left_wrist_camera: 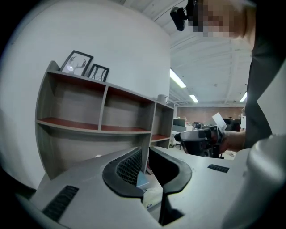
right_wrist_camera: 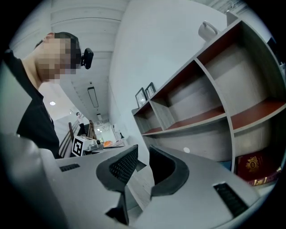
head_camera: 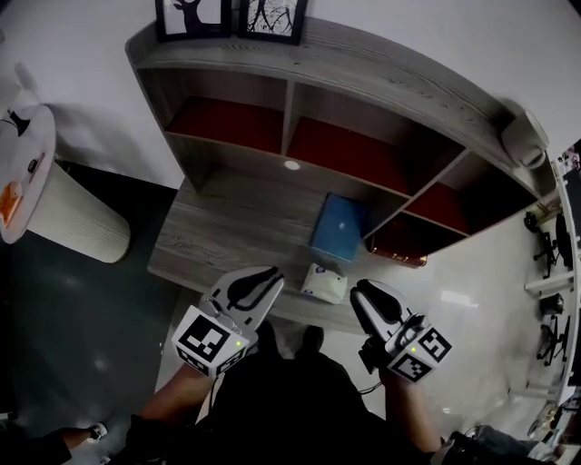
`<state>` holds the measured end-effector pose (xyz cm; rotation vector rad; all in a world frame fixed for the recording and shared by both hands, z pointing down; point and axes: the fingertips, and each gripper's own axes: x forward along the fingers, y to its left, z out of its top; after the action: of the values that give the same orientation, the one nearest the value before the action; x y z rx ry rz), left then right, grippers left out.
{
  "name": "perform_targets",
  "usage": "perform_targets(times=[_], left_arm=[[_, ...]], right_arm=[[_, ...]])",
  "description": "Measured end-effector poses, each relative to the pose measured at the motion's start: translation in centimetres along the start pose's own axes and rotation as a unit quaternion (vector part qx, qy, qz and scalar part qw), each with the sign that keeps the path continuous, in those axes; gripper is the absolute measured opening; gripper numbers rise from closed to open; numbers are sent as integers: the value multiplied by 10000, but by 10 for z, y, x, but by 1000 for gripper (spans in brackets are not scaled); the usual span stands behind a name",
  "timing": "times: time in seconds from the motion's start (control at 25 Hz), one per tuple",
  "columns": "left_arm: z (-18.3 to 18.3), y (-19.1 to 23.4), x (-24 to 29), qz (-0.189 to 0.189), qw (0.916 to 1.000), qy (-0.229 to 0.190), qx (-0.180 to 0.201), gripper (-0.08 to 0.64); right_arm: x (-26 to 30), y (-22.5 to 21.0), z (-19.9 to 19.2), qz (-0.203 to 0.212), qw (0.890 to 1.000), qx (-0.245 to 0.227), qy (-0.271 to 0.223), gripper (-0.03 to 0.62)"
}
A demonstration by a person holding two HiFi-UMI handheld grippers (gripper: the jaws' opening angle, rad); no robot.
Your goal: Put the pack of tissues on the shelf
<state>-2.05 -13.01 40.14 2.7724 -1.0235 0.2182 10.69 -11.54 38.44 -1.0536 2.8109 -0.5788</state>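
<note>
The pack of tissues (head_camera: 324, 282) lies flat on the lower board (head_camera: 227, 232) of the shelf unit (head_camera: 363, 64), near its front edge, just in front of a blue book-like thing (head_camera: 339, 227) and between the two grippers. It is a small, pale, pillow-shaped pack, probably wrapped in thin plastic film. I judge it to be very light and soft, so it will give under pressure and the film may slip. A grip across its short sides, around the middle, seems the safest, with only mild squeezing. The left gripper (head_camera: 263, 283) has its jaws only a little apart and holds nothing; through the narrow gap only the shelf behind is seen. The right gripper (head_camera: 368, 296) also shows a narrow gap and is empty. Both have ribbed dark pads, which should help against slipping. The shelf unit is of grey, wood-grained board with curved side walls, and its compartments have dark red floors (head_camera: 231, 123). Two framed pictures (head_camera: 231, 18) stand on top.
</note>
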Motion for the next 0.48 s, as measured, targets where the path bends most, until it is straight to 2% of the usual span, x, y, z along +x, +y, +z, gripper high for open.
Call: perform_targets(times=[0.28, 0.48], left_arm=[[-55, 6, 37, -147, 9982, 553, -189, 150], [-87, 7, 58, -220, 9965, 750, -303, 158]], right_arm=[[3, -30, -14, -46, 9995, 210, 243, 37], [8, -50, -34, -71, 9982, 349, 478, 38]])
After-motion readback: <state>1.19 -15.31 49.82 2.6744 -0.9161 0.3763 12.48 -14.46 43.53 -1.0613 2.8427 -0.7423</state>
